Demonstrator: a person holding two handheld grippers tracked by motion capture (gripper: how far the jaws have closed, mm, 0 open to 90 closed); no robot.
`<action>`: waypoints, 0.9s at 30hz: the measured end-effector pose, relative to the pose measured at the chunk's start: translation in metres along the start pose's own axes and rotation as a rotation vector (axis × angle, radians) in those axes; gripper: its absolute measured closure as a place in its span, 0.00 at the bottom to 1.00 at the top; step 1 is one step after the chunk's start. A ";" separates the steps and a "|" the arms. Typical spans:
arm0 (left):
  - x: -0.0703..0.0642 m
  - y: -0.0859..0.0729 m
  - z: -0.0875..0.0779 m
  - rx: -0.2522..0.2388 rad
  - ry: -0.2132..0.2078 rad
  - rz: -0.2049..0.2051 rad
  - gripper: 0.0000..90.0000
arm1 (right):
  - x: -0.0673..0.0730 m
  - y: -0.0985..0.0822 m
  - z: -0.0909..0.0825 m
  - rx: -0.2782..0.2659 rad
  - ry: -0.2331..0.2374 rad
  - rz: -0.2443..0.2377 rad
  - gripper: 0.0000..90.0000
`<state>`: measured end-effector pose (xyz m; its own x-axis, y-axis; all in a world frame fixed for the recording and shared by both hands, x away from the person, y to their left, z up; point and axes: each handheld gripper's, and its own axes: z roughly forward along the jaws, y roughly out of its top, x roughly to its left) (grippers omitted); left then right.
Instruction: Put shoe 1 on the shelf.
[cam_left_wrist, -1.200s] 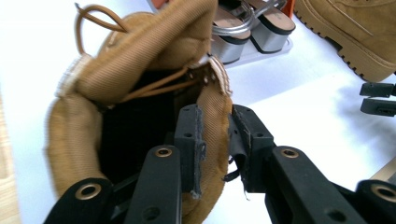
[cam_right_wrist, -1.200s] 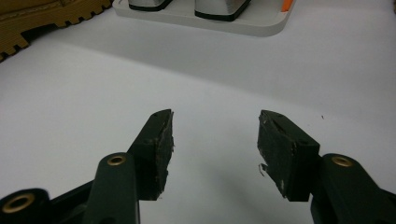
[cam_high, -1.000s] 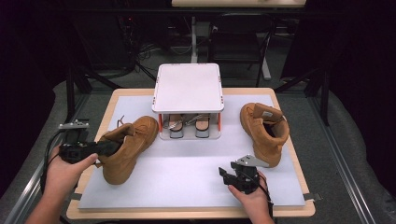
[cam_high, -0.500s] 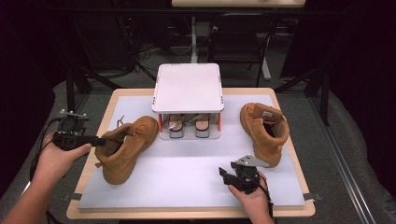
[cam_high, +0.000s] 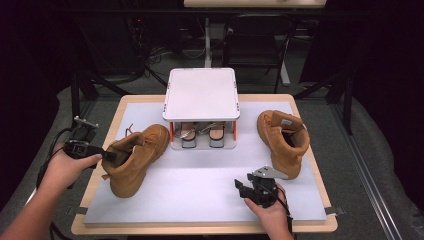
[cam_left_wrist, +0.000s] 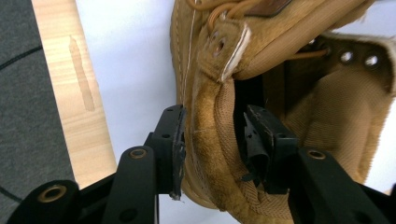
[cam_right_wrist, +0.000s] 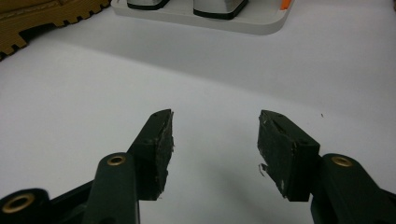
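The left tongs (cam_left_wrist: 210, 144) straddle the padded collar of the tan suede lace-up boot (cam_high: 134, 159), jaws just opened, the right pad clear of it. Beyond the empty, open right tongs (cam_right_wrist: 212, 144), a white two-tier plastic rack (cam_high: 201, 100) shelters grey shoes (cam_high: 200, 135), half hidden.
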<state>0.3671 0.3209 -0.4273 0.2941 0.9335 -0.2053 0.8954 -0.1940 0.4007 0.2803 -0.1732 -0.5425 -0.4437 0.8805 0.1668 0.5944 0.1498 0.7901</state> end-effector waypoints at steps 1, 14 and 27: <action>0.000 0.001 0.001 0.012 0.000 0.002 0.67 | 0.000 0.000 0.000 0.000 0.000 0.000 0.50; -0.013 0.010 0.006 0.120 0.063 -0.014 0.83 | -0.001 0.000 0.000 -0.002 0.001 0.003 0.50; -0.023 0.001 0.001 0.176 0.030 -0.038 0.84 | -0.001 0.000 -0.001 -0.004 0.003 0.006 0.50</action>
<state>0.3613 0.2992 -0.4234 0.2508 0.9493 -0.1897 0.9513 -0.2054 0.2299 0.2802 -0.1742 -0.5422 -0.4424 0.8799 0.1735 0.5941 0.1426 0.7916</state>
